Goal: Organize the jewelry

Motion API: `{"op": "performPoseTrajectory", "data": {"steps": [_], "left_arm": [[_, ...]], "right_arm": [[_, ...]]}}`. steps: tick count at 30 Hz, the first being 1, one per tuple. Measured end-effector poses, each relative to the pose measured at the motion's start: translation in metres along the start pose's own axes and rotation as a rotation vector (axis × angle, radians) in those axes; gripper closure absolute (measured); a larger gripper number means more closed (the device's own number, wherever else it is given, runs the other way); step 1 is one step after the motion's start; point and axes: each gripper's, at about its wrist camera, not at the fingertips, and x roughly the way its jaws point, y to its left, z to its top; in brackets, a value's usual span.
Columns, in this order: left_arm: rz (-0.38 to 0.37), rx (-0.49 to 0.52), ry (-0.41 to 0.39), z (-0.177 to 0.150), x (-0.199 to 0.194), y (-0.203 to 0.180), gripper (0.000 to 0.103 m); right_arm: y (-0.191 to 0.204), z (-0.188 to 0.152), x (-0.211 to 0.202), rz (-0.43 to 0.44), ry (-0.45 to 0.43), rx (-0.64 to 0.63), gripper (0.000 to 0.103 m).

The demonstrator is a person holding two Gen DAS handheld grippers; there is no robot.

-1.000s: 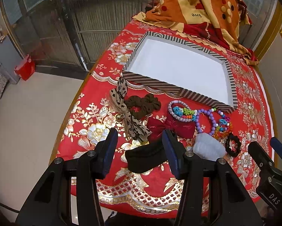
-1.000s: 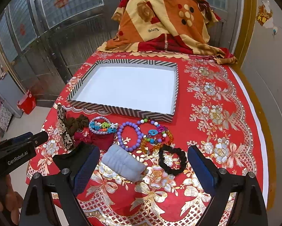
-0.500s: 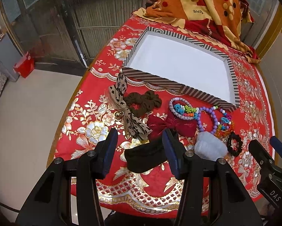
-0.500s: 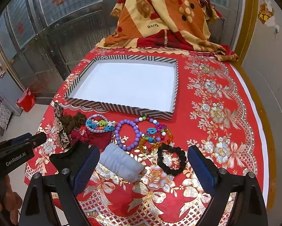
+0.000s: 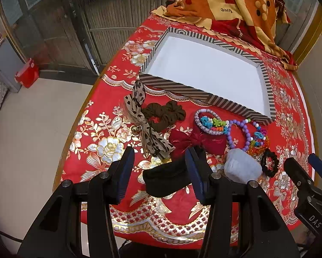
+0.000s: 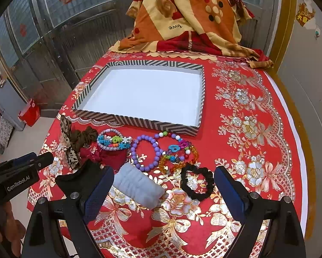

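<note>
Jewelry and hair pieces lie in a loose row on the worktop, none yet in the striped tray.

Left wrist view: the left gripper [image 5: 158, 167] hangs over the near edge of the worktop [image 5: 109, 129] with jaws spread and nothing held; a black headband [image 5: 167, 178] lies just ahead between them, long axis crosswise to the fingers, with the red bow [image 5: 199, 142], brown scrunchie [image 5: 165, 114] and leopard ribbon [image 5: 139, 116] beyond. The striped tray [image 5: 182, 90] sits behind, white floor bare.
Right wrist view: the right gripper [image 6: 163, 187] is likewise wide apart and empty; a grey pad [image 6: 139, 185] and black scrunchie [image 6: 196, 181] lie between its jaws, beaded bracelets [image 6: 148, 152] further on. The left looks nearer the headband, the right nearer the scrunchie.
</note>
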Motion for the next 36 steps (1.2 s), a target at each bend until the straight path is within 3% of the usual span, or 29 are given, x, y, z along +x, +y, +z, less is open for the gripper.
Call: {"op": "performPoseTrajectory", "data": {"steps": [27, 36], "left_arm": [[-0.012, -0.013, 0.053, 0.008, 0.013, 0.013, 0.054], [-0.039, -0.067, 0.105, 0.019, 0.024, 0.043, 0.054]], "right_arm": [[0.004, 0.004, 0.013, 0.012, 0.033, -0.001, 0.010], [-0.011, 0.008, 0.018, 0.068, 0.050, -0.018, 0.010]]}}
